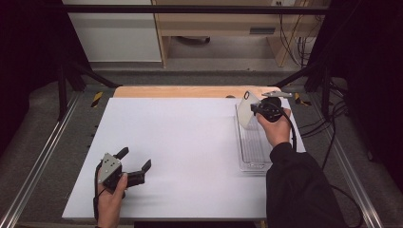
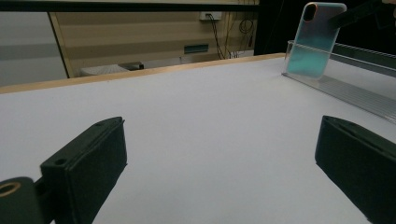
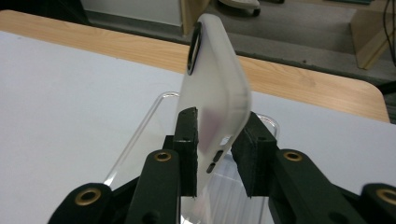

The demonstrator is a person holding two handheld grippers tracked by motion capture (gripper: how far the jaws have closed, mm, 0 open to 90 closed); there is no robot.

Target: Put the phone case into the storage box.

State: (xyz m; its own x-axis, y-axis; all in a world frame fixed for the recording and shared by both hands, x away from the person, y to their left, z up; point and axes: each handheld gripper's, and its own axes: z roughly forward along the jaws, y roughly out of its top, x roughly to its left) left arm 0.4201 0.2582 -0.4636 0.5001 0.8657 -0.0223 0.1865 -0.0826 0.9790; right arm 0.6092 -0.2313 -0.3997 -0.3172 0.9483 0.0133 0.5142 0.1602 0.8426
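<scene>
Right gripper [image 3: 215,154] pinches the phone case [image 3: 212,88] upright over the clear tray [image 1: 252,142], seemingly not yet set down, while left gripper [image 1: 135,164] idles spread.

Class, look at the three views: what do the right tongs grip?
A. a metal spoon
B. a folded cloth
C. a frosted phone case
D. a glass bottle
C: in the right gripper view the right tongs press both pads against a frosted phone case, held upright over the clear tray.
</scene>
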